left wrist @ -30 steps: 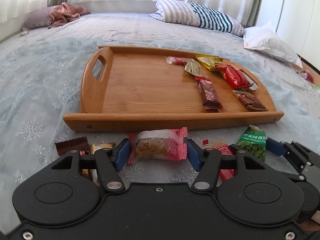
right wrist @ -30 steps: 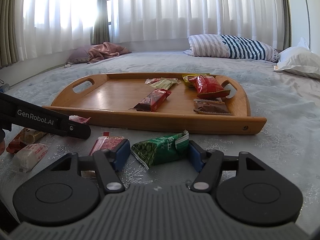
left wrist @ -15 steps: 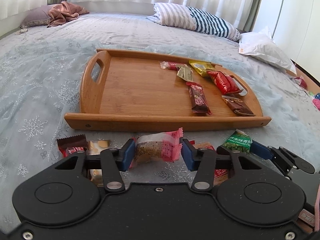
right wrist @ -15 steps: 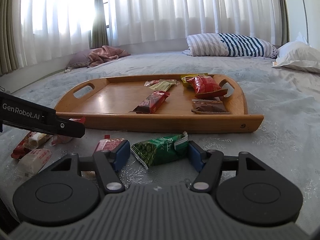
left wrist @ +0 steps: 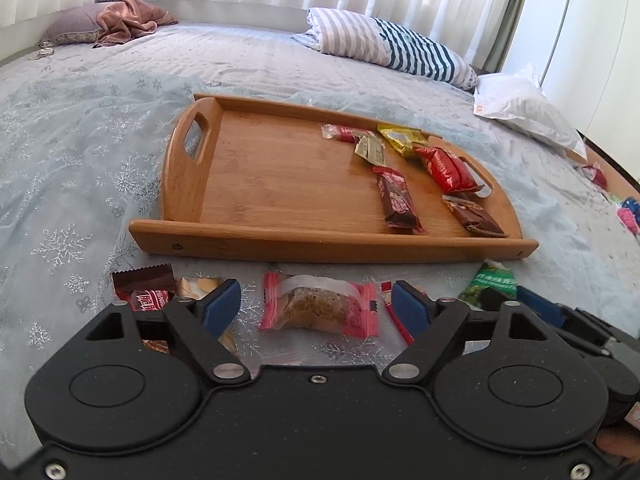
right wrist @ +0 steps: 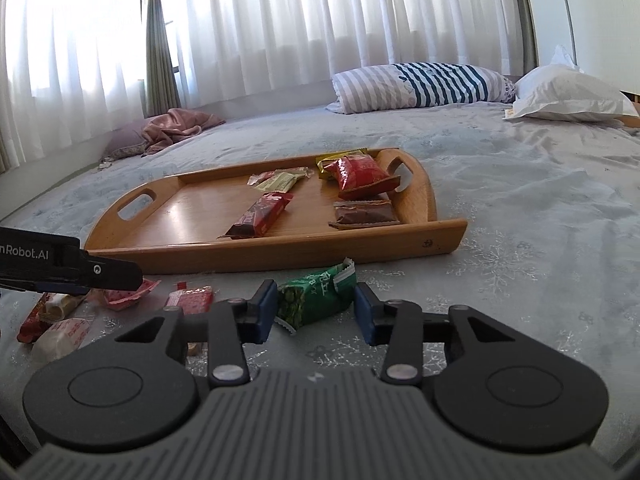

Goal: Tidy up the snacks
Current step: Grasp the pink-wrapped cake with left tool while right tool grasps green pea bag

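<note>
- Straddling a pink-ended clear wrapper with a grain bar inside (left wrist: 318,309), the left tool (left wrist: 318,312) is standing with its blue pads clear of both crimped ends; its jaws have just been opening, and the bar is lying loose on the pale blue snowflake bedspread (left wrist: 80,184) between them.
- Sitting around a green pea-snack packet (right wrist: 316,298), the right tool (right wrist: 316,308) has just been closing its jaws; the left pad looks to be meeting the packet's edge, while a sliver of gap is still showing at the right pad, so I am reading this as not yet a firm grip.
- Lying just beside the left tool are a dark brown foil candy (left wrist: 144,286) and a red-and-white flat packet (right wrist: 189,299), all still on the bed, short of the tray.
- Resting just beyond these loose snacks is the rectangular bamboo tray with cut-out handles (left wrist: 248,232), its near wall facing both tools.
- Lying inside the tray, towards its right half, are a long dark red chocolate bar (left wrist: 396,200), a brown flat bar (left wrist: 474,216), a glossy red pouch (left wrist: 444,168), a yellow packet (left wrist: 402,140) and a pale green sachet (left wrist: 370,150); the left half is bare wood.
- Judging the step: the pick-up of loose snacks for the tray is in hand, with the green packet nearest to being taken.
- Judging the next move: the right tool is needing to finish pinching, lift over the near wall and set down on bare wood; the left is needing to re-close on the grain bar.
</note>
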A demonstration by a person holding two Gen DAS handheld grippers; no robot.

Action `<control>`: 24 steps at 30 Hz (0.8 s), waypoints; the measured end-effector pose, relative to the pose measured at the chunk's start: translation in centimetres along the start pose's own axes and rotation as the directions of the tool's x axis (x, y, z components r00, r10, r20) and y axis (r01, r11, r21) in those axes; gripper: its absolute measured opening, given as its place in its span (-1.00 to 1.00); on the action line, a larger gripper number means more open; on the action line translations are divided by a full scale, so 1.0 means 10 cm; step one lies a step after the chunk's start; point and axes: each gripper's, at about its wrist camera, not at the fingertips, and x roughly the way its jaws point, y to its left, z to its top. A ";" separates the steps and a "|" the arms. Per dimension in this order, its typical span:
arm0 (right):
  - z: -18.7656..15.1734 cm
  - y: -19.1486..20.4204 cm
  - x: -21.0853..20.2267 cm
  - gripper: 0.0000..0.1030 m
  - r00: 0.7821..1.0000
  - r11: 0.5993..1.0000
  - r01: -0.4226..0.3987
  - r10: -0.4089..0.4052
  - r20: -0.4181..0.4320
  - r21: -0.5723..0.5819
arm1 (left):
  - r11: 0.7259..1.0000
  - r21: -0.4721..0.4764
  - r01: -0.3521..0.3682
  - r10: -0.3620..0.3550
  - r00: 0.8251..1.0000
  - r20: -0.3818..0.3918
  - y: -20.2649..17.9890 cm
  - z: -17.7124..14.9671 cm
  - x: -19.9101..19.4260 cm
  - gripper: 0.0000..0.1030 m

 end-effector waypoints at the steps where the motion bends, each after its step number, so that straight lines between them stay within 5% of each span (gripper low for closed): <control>1: 0.00 -0.02 -0.01 -0.11 1.000 1.000 0.003 -0.003 -0.001 0.007 | 1.000 0.007 -0.002 0.002 1.000 -0.004 0.00 0.00 0.02 0.47; 13: -0.02 -0.05 -0.02 -0.22 1.000 1.000 0.011 -0.011 -0.001 0.019 | 1.000 0.024 -0.003 0.004 1.000 -0.029 -0.08 -0.02 0.08 -0.08; 20: 0.03 -0.02 -0.10 -0.68 1.000 1.000 0.016 -0.016 0.012 -0.002 | 1.000 0.023 0.006 -0.006 1.000 0.010 -0.08 0.05 -0.08 -0.13; 24: 0.05 -0.03 -0.10 -0.67 1.000 1.000 0.025 -0.025 0.000 0.003 | 1.000 0.020 0.006 -0.006 1.000 0.030 -0.08 0.10 -0.14 -0.13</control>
